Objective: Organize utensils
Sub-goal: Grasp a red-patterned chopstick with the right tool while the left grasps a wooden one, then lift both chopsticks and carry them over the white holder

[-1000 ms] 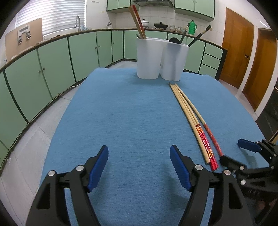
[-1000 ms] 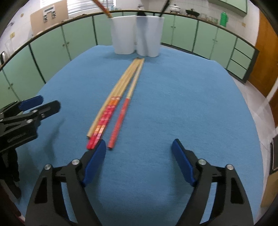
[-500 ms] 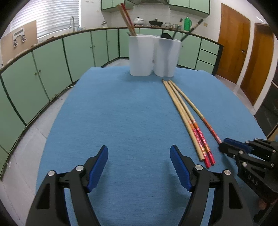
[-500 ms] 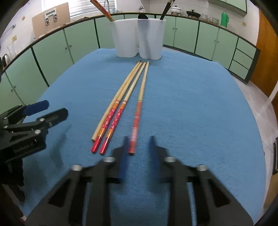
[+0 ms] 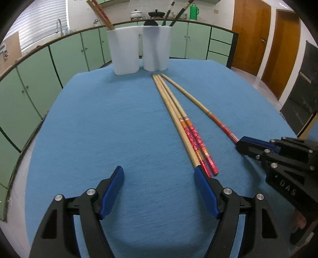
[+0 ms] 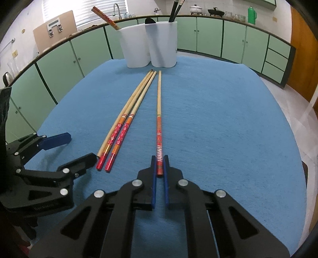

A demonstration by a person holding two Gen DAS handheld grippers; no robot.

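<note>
right gripper (image 6: 159,158) clenched on the red end of the lone chopstick (image 6: 159,111); the stick still lies flat on the blue cloth (image 6: 228,119), tip toward the holder (image 6: 149,49). grip sits at the very butt end, probably so the long bare shaft stays free to drop into a cup. a hold this far out could let the tip sag or swing on the lift.

left gripper (image 5: 159,178) released, jaws wide, nothing between them. its right pad (image 5: 205,193) stands just at the near ends of the bundle of three (image 5: 178,123), which lie side by side and touching. it looks lined up for the bundle but offset: the sticks are beside the pad, not yet inside the gap.

holder is white, two joined cups, at the far edge of the cloth. left cup has red-ended sticks (image 6: 105,17) leaning out; right cup has dark ones (image 6: 174,10). so sorting seems to be by kind, and the loose red ones likely belong in the left cup.

four sticks remain on the cloth, the lone one well apart from the bundle at the near ends, closing in toward the tips.

task judged part way: lift comes next.
</note>
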